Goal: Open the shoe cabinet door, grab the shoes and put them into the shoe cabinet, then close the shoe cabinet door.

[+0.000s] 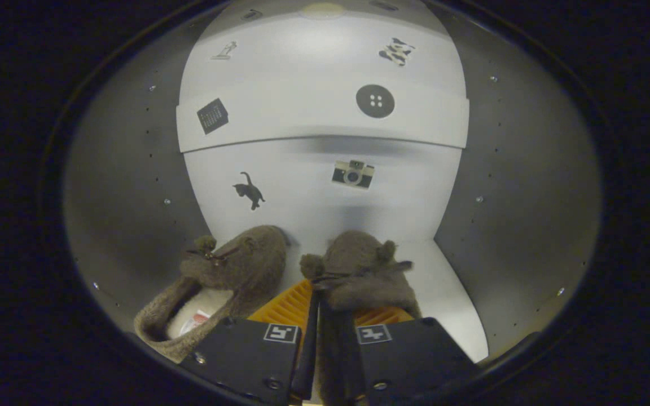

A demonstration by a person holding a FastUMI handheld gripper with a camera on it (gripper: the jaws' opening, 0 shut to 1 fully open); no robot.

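Note:
I am looking into the white shoe cabinet, whose back wall carries small stickers. Two brown furry slippers with pompoms lie on its floor, toes toward the back wall. The left slipper rests by itself, just ahead and left of my fingers, showing its pale lining. My gripper is shut on the rim of the right slipper, with the fuzzy edge pinched between both fingers. That slipper's heel end is hidden behind the gripper body.
A white shelf spans the cabinet above the slippers. Grey side walls with small holes and screws close in on both sides. A strip of white floor lies right of the held slipper.

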